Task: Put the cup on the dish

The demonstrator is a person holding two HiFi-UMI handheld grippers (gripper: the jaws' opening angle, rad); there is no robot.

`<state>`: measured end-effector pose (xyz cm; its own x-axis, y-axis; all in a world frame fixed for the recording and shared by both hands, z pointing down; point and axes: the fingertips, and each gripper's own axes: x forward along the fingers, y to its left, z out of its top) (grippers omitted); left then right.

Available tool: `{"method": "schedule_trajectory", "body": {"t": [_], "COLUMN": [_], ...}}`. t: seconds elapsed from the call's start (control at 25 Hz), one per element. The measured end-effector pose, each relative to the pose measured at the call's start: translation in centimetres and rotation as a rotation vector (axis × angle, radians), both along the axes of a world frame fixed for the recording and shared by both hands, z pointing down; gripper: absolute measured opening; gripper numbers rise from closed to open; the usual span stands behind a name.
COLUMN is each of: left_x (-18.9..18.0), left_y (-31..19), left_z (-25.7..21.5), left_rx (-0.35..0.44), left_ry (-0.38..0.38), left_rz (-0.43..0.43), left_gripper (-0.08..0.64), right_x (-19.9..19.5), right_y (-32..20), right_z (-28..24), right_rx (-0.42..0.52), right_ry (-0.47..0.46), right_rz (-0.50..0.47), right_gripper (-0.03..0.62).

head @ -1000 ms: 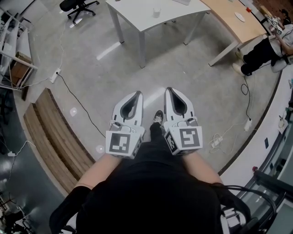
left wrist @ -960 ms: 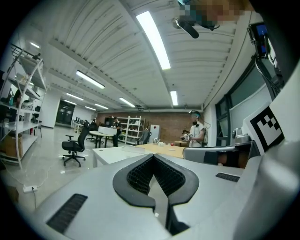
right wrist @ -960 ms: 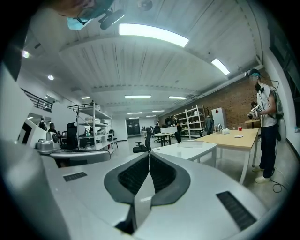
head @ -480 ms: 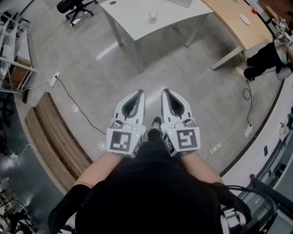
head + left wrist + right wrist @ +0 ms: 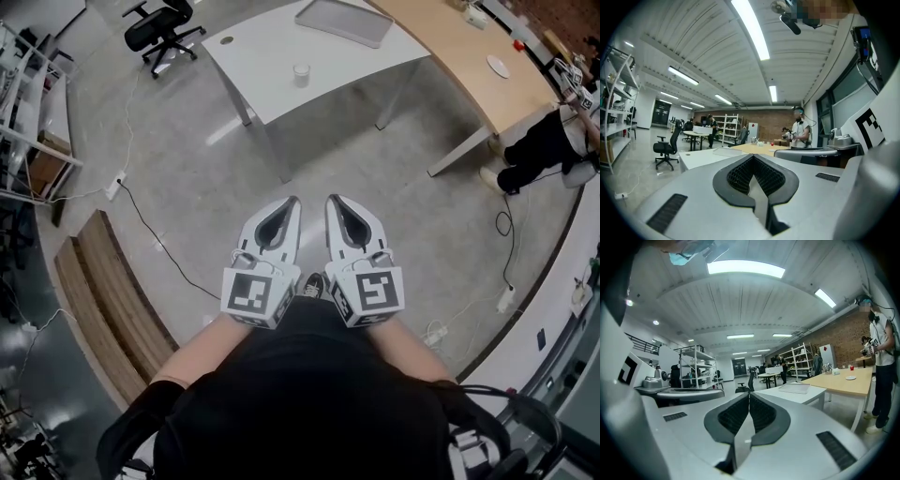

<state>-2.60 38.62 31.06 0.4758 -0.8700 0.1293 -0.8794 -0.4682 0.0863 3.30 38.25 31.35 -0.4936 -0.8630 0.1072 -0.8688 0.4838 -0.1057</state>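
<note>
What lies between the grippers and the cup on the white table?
Bare grey floor, then the white table's near edge before the cup; the head view shows it.

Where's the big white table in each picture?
Head view: the white table is at the top, near the middle.
Left gripper view: it is left of centre, low in the room.
Right gripper view: it is right of centre.
Shared landmark: the grey tray lying on it.
</note>
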Motion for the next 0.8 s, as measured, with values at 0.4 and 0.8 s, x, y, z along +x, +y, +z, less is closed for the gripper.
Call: {"method": "schedule_trajectory", "body": {"t": [0.4,0.8], "left_x": [-0.3,0.9], "left_y": [-1.3,-2.4], "left_z": [0.3,0.1], "left_rx": [-0.022,0.010], "left_ry": [-0.006,-0.006], "left_rz": [-0.062,-0.022], "left_gripper": [0.006,0.006], "right_x": [1.2,3.1], "right_y": [-1.8,-3.1], "right_z": [0.0,0.1], "right_rx": [-0.005,-0.023], "right_ry": [-0.021,-0.019], "right_rz": [-0.018,0.032], "right_gripper": [0.014,0.014]}}
